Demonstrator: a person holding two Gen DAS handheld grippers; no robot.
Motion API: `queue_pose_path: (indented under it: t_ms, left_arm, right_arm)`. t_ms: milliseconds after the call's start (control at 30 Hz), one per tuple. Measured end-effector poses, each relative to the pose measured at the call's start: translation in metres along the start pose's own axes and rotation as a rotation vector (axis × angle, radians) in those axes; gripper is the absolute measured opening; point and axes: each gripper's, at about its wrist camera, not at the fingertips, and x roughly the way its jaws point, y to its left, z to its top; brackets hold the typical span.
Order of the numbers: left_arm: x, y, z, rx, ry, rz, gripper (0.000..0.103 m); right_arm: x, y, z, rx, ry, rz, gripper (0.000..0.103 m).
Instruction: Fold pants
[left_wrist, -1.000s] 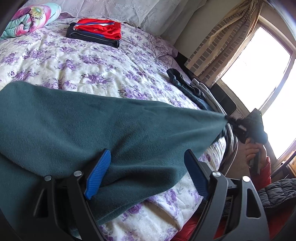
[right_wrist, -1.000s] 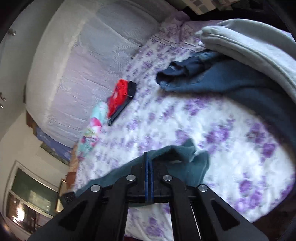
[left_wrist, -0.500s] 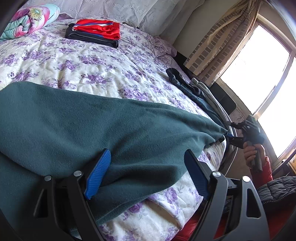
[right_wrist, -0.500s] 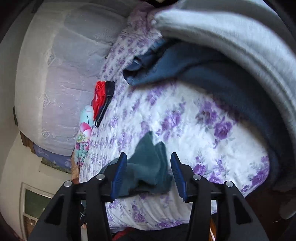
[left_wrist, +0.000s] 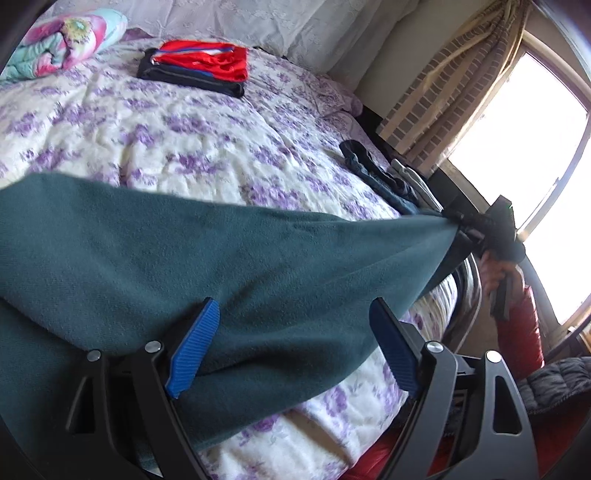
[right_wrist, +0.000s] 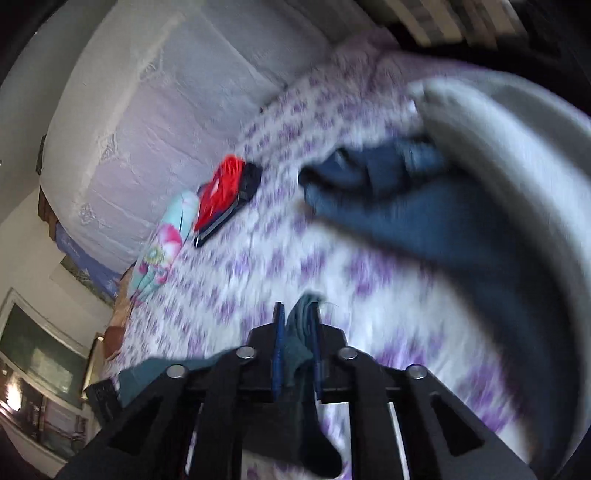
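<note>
Left gripper (left_wrist: 295, 343) spread wide — teal pants (left_wrist: 184, 266) lie between its blue pads, over the floral bedspread (left_wrist: 166, 129). Right gripper (right_wrist: 297, 332) nearly closed, pinching a bunched pants corner, cloth pulled taut — view blurred.

text: none legible | labels/brands: none — clothes and bedding show no readable print | numbers/signs: none
</note>
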Motion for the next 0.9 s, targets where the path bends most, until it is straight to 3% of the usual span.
queue_pose_path:
  t_ms: [33,67,133,167,300,367,433,500,633,767,900]
  left_arm:
    - [0.000,-0.004,0.001,0.008,-0.007,0.008,0.083]
    - [0.000,-0.006,0.002,0.014,-0.010,0.014,0.087]
    - [0.004,-0.011,0.001,0.039,-0.004,0.041,0.089]
    - [0.008,-0.012,0.000,0.048,0.008,0.061,0.089]
    - [0.011,-0.008,-0.001,0.039,0.017,0.057,0.089]
    - [0.010,-0.003,-0.001,0.023,0.012,0.035,0.089]
    - [0.007,0.002,-0.001,-0.003,0.001,0.012,0.089]
    - [0.001,0.004,-0.001,-0.033,-0.008,0.008,0.089]
    - [-0.034,0.018,-0.003,-0.136,-0.054,-0.012,0.089]
    - [-0.084,0.040,-0.013,-0.244,-0.126,0.061,0.089]
    - [-0.147,0.069,-0.031,-0.355,-0.216,0.218,0.089]
  right_arm:
    - [0.004,-0.007,0.006,0.006,0.004,0.001,0.004]
    - [0.018,-0.018,0.009,0.013,0.067,0.012,0.004]
    - [0.036,-0.038,-0.002,0.033,0.109,-0.104,0.005]
    - [0.037,-0.049,-0.010,0.058,0.116,-0.106,0.007]
    - [0.005,-0.065,-0.032,0.175,0.051,0.008,0.008]
    - [-0.009,-0.060,-0.040,0.169,0.066,0.013,0.009]
    - [-0.017,-0.055,-0.050,0.168,0.085,0.023,0.019]
    - [-0.020,-0.048,-0.060,0.195,0.108,0.069,0.045]
    - [-0.003,-0.020,-0.089,0.214,0.168,0.150,0.046]
    - [0.024,-0.014,-0.102,0.268,0.224,0.178,0.046]
    - [0.034,-0.007,-0.100,0.260,0.173,0.179,0.045]
